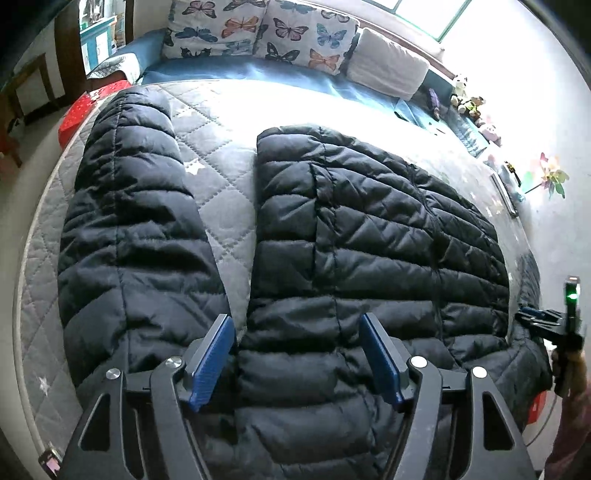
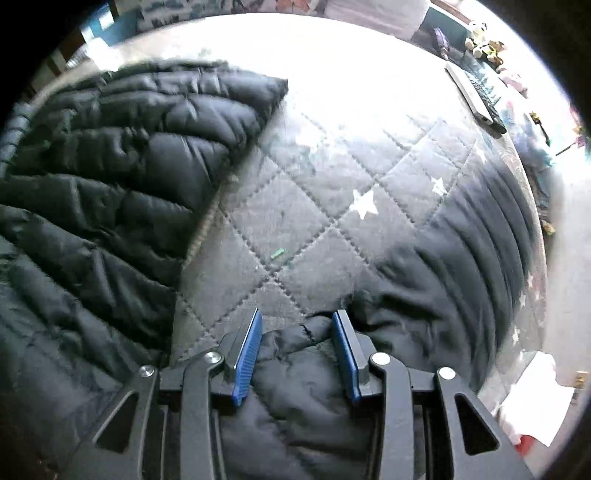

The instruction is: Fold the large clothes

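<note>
Spread flat on the grey star-printed quilted bed cover (image 1: 221,177), hem toward the butterfly pillows (image 1: 258,33): a black quilted puffer jacket (image 1: 369,240), long axis running straight away from both claws.

At far left in the left wrist view, the jacket's left sleeve (image 1: 129,221), lying alongside the body and split from it by a wedge of bare cover. Directly over the near end of that wedge, where sleeve meets body, the left claw (image 1: 295,321): pads spread wide, tilted steeply down, nothing caught between them, padding just below. Nearer to this sleeve than the other claw by a clear margin, so probably the one to carry it across onto the body.

Further right, at the jacket's opposite shoulder, the right claw (image 2: 297,314): roughly half open, straddling a raised ridge of black padding at the root of the right sleeve (image 2: 461,277). Fabric sitting between the pads, yet impossible to tell whether pressed or merely bracketed. Beyond it, that sleeve trailing off to the right along the bed's edge, away from the body.
</note>
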Motion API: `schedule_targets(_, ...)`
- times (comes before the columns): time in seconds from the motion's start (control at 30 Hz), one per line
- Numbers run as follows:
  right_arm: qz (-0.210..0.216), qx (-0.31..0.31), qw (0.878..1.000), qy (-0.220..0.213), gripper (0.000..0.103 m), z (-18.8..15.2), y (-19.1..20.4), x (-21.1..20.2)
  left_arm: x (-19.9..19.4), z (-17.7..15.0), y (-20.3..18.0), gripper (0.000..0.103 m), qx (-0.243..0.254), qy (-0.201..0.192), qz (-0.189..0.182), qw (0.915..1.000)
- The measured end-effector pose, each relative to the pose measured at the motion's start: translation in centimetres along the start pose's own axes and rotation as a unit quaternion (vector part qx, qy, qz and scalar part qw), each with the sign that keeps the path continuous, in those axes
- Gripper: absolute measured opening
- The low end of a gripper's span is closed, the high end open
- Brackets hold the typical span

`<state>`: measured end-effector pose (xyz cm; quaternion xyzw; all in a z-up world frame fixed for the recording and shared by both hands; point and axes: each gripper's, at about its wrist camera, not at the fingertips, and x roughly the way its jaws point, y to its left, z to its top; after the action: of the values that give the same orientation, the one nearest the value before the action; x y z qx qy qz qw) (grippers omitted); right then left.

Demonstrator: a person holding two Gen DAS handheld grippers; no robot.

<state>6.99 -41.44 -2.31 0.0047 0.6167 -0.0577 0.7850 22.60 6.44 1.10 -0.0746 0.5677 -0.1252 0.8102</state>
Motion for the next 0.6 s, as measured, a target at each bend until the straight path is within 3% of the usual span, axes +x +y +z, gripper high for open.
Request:
schedule_targets(0.1,0.098,0.034,0.994,-0.025,0.05,1.2,-1.1,-1.1,1.0,1.4,0.1,0.075,-0.011,0.005,-0.008,0.9999)
schedule_targets(0.2,0.157,0.043,0.986,-0.023,0.061,2.6,-0.6,-0.1,2.0,2.6,0.4,0.075,-0.024,0.006,-0.014,0.9996)
schedule_targets(0.4,0.189,0.058,0.98,0.005,0.062,4.4,-0.1,2.7,4.5,5.0,1.2,0.075,-0.048,0.019,-0.014,0.9986)
schedule_targets(0.43,0.196,0.059,0.979,0.001,0.067,4.6,-0.2,2.8,5.0,5.3,1.3,0.075,-0.048,0.022,-0.009,0.9986)
schedule_targets(0.53,0.197,0.049,0.979,-0.004,0.068,5.0,-0.3,2.4,6.4,6.0,1.5,0.075,-0.047,0.03,0.017,0.9983)
schedule_targets(0.6,0.193,0.034,0.981,-0.012,0.068,5.7,0.7,2.5,7.3,6.1,1.7,0.075,-0.054,0.036,0.006,0.9979)
